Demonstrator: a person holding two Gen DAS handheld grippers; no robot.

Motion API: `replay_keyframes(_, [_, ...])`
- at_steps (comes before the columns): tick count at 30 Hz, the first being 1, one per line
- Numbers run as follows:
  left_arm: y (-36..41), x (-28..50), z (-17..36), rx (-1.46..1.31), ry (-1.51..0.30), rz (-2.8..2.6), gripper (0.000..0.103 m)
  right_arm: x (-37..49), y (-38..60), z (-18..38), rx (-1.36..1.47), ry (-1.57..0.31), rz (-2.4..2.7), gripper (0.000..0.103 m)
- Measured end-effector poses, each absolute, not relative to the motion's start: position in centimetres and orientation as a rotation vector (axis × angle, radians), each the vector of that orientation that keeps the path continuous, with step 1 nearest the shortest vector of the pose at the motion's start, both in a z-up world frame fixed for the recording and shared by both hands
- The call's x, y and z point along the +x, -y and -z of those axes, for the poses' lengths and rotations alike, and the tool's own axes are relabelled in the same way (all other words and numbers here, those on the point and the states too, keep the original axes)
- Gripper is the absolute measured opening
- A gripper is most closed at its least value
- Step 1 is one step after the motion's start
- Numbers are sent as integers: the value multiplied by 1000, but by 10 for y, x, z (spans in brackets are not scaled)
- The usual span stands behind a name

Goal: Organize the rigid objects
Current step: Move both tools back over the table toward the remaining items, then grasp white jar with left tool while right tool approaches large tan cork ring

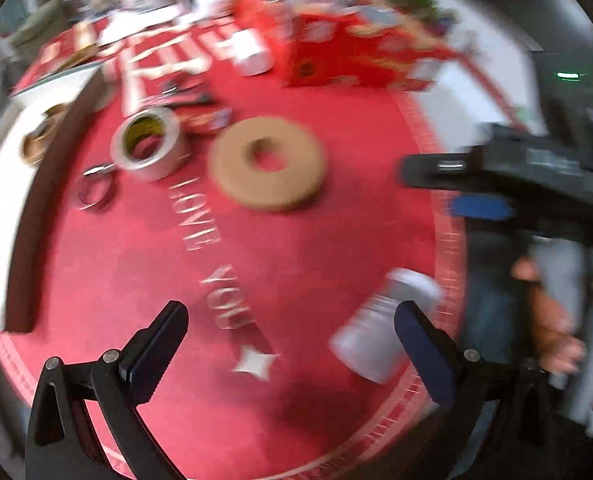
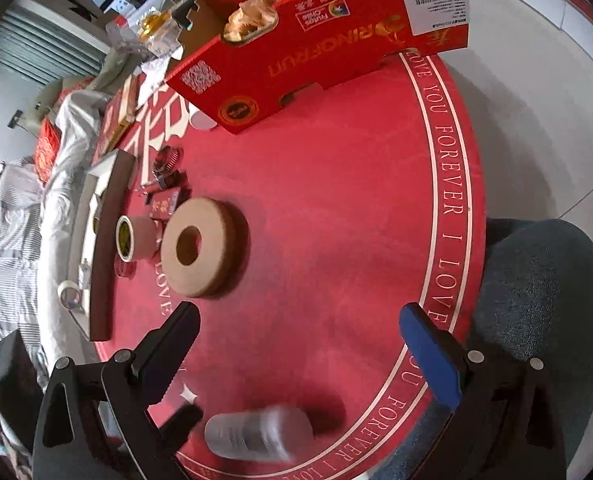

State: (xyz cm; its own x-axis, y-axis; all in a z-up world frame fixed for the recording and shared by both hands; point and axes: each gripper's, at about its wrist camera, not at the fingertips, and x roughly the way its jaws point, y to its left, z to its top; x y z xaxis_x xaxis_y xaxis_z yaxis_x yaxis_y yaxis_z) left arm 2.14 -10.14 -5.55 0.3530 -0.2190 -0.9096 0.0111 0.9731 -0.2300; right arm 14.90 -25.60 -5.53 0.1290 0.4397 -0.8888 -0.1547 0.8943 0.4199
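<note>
From the left wrist view, the left tongs (image 1: pixel 290 320) hang spread wide above the red round mat (image 1: pixel 316 240), gripping nothing; a pale plastic bottle (image 1: pixel 380 328) lies on its side just beyond the right-hand finger, near the mat's edge, blurred. Farther out sit a thick cork-coloured ring (image 1: pixel 268 164), a silver tape roll (image 1: pixel 148 144) beside it and a small metal hoop (image 1: pixel 94 192), while a shallow tray (image 1: pixel 12 184) with a dark wall runs along the left and holds a brown tape roll (image 1: pixel 42 132). From the right wrist view, the right tongs (image 2: pixel 298 320) are likewise open and empty, hovering over bare mat; the same bottle (image 2: pixel 256 436) lies below them at the bottom of the picture, and the cork ring (image 2: pixel 204 248) rests ahead, with the tape roll (image 2: pixel 134 238) just beside it against the tray (image 2: pixel 104 240). A red fruit carton (image 2: pixel 316 52) stands at the far side of the desk. By my reckoning the sorting is barely under way — the tray holds a few things, but the bottle, ring, tape and small bits are loose on the mat, and neither tool has hold of anything yet.
</note>
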Motion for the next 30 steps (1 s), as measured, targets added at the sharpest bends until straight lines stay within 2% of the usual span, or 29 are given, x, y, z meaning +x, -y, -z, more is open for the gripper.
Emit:
replay_keyframes(4, [125,33,66,-81,-1253,198,103,148,256,53,254,-1369,-443,101])
replay_keyframes(9, [139,58,91,-63,-1285,141,103,150,265,46,275,-1351,-426,101])
replay_keyframes(17, [153,86,87,35,-1181,135,103,151,268,46,269,-1350,-417,101])
replay_keyframes(23, [153,81,99,18,-1262,150,103,153,272,47,219,-1351,-375,101])
replay_keyframes(30, [178,82,94,224,-1248,159,102,159,299,37,273,-1319,-351,101])
